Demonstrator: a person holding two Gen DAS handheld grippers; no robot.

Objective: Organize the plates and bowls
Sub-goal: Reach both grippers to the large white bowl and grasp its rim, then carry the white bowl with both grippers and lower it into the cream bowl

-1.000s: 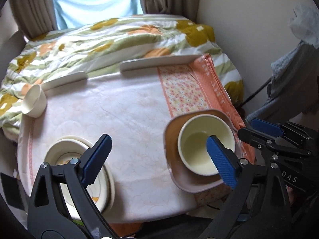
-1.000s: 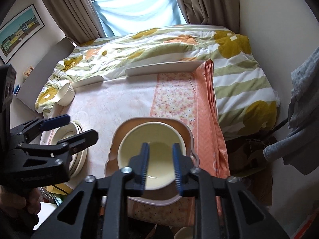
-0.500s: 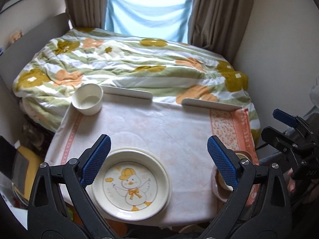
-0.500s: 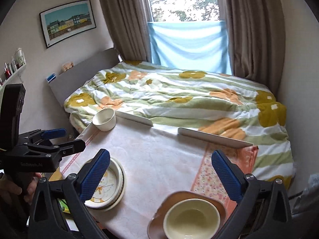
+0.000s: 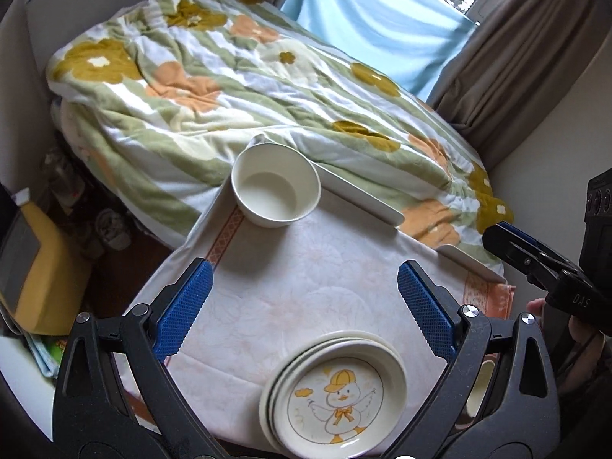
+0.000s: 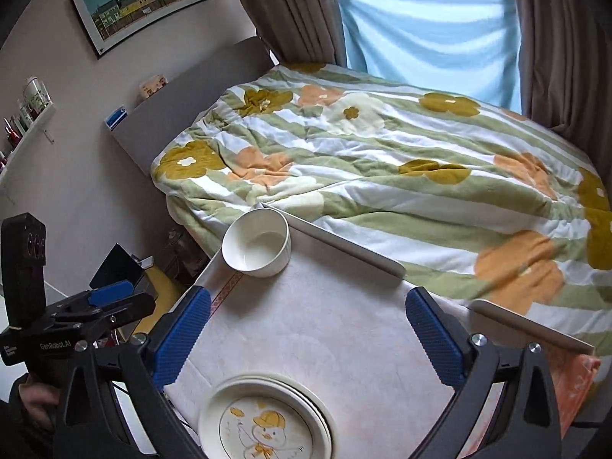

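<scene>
A small white bowl (image 5: 275, 195) (image 6: 258, 244) stands empty at the far left corner of the table (image 5: 344, 252). A stack of cream plates (image 5: 336, 394) (image 6: 264, 420), the top one with a duck drawing, sits at the near edge. My left gripper (image 5: 304, 306) hovers open above the cloth between the plates and the bowl, holding nothing. My right gripper (image 6: 306, 329) is also wide open and empty over the same patch. Each shows in the other's view: the right gripper (image 5: 508, 241) at the right edge, the left gripper (image 6: 107, 302) at the left. A sliver of a cream bowl (image 5: 478, 386) peeks behind my left gripper's right finger.
A bed with a flowered duvet (image 6: 382, 160) lies right behind the table. Two grey rails (image 5: 359, 199) (image 6: 528, 329) line the table's far edge. An orange patterned cloth strip (image 5: 485, 294) hangs at the right. A yellow box (image 5: 34, 267) sits on the floor to the left.
Both grippers swung left across the table, from the cream bowl on the pink plate to the duck plates and white bowl. The right gripper opened from the cream bowl's rim.
</scene>
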